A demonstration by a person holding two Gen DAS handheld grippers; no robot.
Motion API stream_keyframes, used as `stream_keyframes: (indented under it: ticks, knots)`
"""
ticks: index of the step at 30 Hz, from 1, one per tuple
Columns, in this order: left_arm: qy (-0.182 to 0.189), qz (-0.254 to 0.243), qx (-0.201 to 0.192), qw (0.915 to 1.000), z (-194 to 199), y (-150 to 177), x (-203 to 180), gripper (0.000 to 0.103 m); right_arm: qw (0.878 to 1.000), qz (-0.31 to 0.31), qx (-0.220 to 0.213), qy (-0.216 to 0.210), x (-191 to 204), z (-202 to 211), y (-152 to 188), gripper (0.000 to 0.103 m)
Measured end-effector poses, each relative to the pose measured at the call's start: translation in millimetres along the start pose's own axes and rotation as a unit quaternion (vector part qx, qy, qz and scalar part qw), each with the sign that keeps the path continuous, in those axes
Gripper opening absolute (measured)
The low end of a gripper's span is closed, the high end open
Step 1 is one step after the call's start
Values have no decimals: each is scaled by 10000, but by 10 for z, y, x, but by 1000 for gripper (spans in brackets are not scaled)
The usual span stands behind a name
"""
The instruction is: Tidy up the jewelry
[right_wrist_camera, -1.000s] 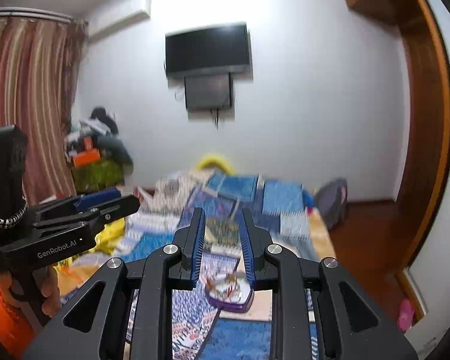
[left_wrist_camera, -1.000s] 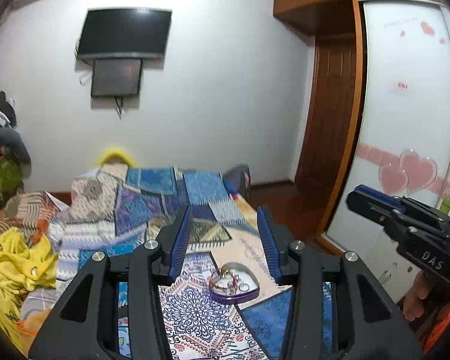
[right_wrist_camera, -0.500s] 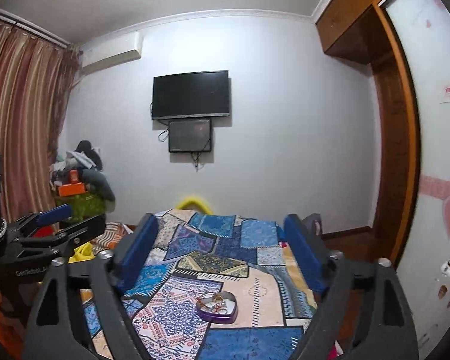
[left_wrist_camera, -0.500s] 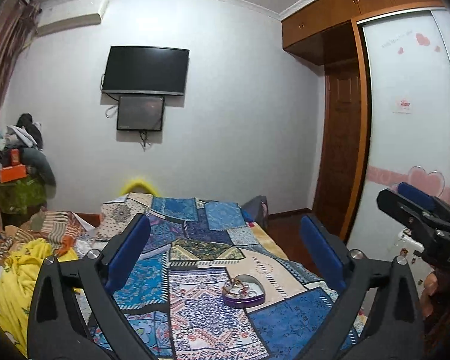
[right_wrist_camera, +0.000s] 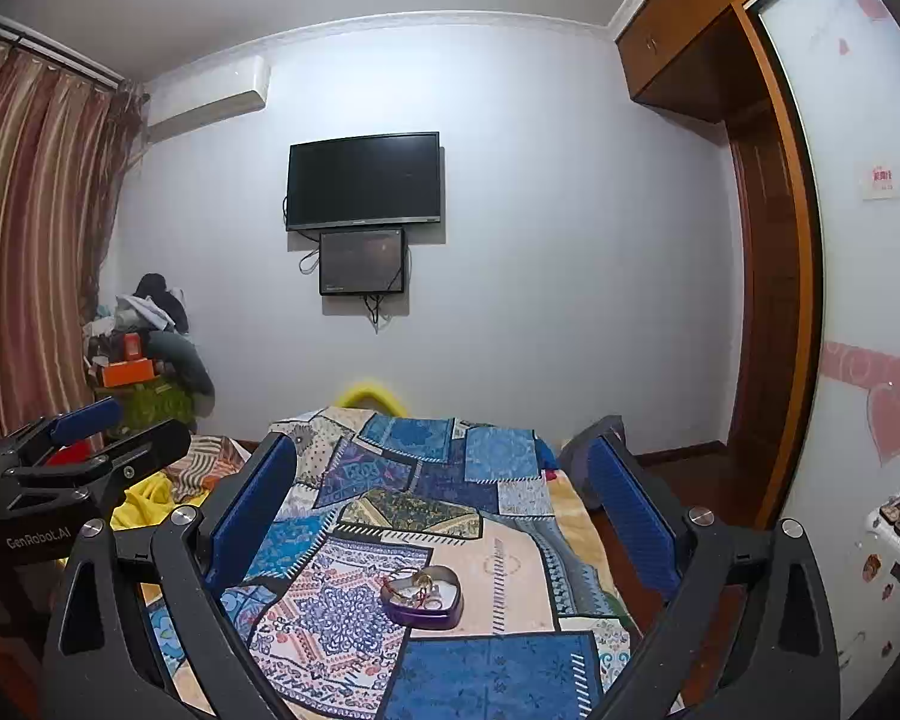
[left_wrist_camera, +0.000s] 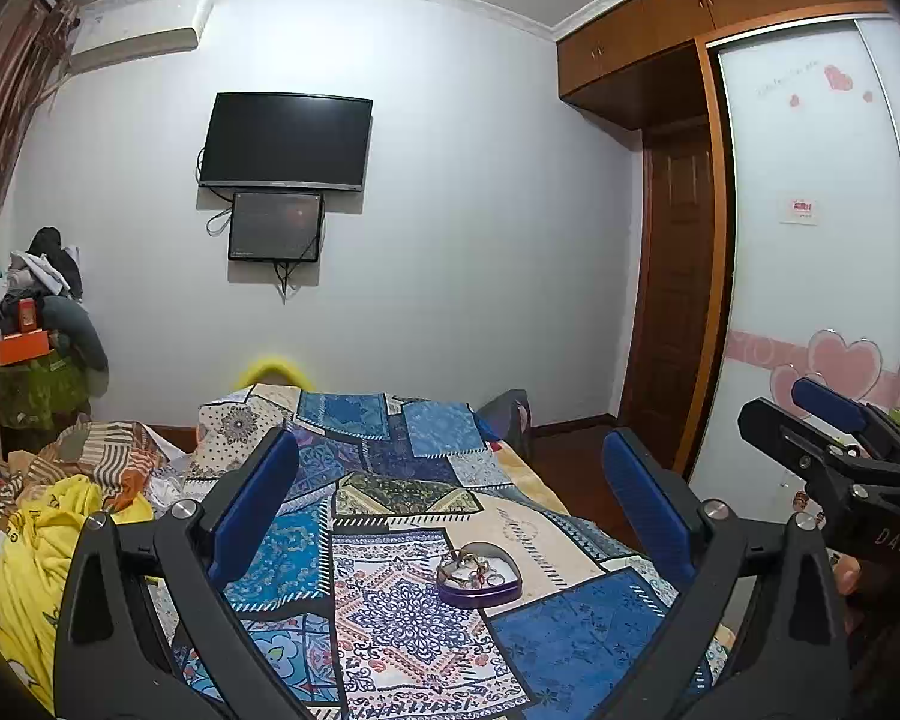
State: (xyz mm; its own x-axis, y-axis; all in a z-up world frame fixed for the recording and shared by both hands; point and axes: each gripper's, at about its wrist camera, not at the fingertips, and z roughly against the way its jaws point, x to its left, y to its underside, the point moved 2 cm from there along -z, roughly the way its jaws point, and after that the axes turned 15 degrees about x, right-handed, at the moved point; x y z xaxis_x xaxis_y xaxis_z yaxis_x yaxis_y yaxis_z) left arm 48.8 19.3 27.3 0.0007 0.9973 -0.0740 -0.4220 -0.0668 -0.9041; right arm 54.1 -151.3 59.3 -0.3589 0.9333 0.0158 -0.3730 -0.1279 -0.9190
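Tin (left_wrist_camera: 479, 581) ×1, tongs (left_wrist_camera: 450, 498) (right_wrist_camera: 444, 492) ×2.

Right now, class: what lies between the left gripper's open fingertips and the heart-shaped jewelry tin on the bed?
Only bare patchwork bedspread, as the left wrist view shows. The left gripper, jaws just opened and empty, stands short of the heart-shaped jewelry tin.

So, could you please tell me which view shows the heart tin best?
The right wrist view: the heart tin sits near centre, its jewelry visible. The left wrist view shows the same tin similarly, slightly further right.
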Motion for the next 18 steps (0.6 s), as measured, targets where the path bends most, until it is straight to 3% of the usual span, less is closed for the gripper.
stream_keyframes:
  ticks: [18]
  knots:
    - [62, -24, 140, 9999, -103, 22, -49, 102, 9999, 72, 131, -33, 8, 24, -7, 97]
